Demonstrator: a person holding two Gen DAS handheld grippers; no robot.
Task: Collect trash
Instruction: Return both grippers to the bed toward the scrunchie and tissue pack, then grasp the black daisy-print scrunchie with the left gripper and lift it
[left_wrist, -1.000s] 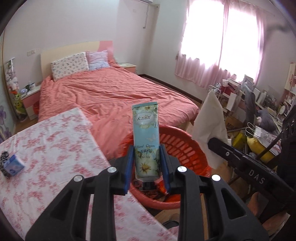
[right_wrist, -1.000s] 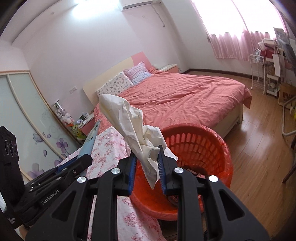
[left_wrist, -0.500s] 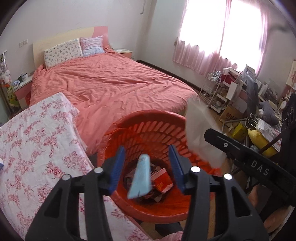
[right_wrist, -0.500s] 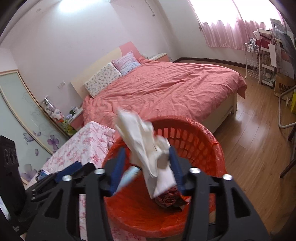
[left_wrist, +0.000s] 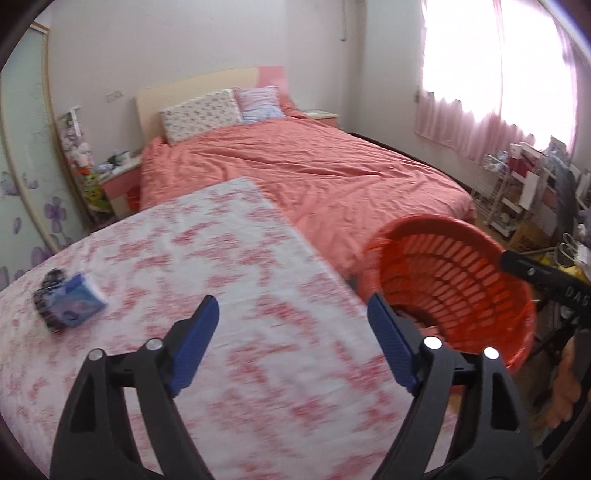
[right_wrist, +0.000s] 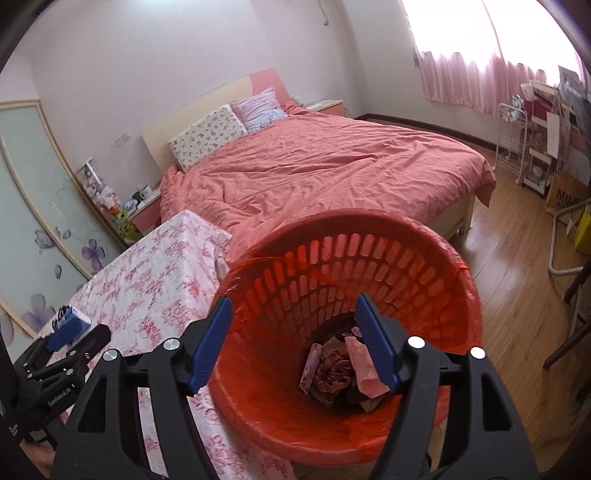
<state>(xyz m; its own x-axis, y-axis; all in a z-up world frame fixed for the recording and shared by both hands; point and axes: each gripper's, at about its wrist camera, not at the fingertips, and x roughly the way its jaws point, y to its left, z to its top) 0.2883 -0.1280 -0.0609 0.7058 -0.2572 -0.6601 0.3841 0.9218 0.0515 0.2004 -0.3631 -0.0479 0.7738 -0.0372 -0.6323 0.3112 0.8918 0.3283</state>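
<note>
An orange slatted basket lined with an orange bag stands beside the table, with crumpled trash at its bottom. My right gripper hangs over the basket's mouth, its jaws opening with nothing between them. My left gripper is over the flowered tablecloth, jaws opening and empty; the basket lies to its right. A small blue packet rests on the cloth at the left, next to a dark object. The packet also shows behind the left gripper's body in the right wrist view.
A bed with a salmon cover lies beyond the table and basket. A nightstand with toys sits at the left wall. Shelves and clutter line the window side. Wooden floor spreads right of the basket.
Both grippers opened. The cream tube dropped from the left gripper and the white crumpled paper from the right, into the basket. The left gripper then swung left over the table.
</note>
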